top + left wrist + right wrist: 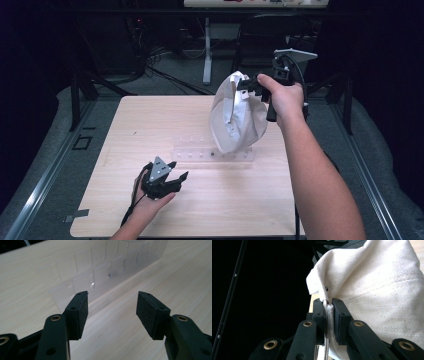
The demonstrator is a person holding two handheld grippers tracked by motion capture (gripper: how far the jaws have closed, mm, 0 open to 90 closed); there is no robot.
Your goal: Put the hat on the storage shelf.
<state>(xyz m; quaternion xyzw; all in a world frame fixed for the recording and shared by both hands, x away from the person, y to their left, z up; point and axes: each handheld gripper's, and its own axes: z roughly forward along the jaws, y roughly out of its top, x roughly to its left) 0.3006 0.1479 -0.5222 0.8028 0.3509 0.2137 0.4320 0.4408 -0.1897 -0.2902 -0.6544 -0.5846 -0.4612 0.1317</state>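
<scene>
Currently the right claw [248,85] is gripping the cloth bag [237,117] by its top hem, jaws clenched on the fabric [367,290], and is holding it hanging above the far right of the tabletop [150,125]. The bag's bottom is hovering over the clear plastic rack [212,152]. The left claw [176,170] is resting low, jaws released, nothing between them, pointing toward the rack [110,267]. Judgement: bag lifted; bagging the rack looks pending.
</scene>
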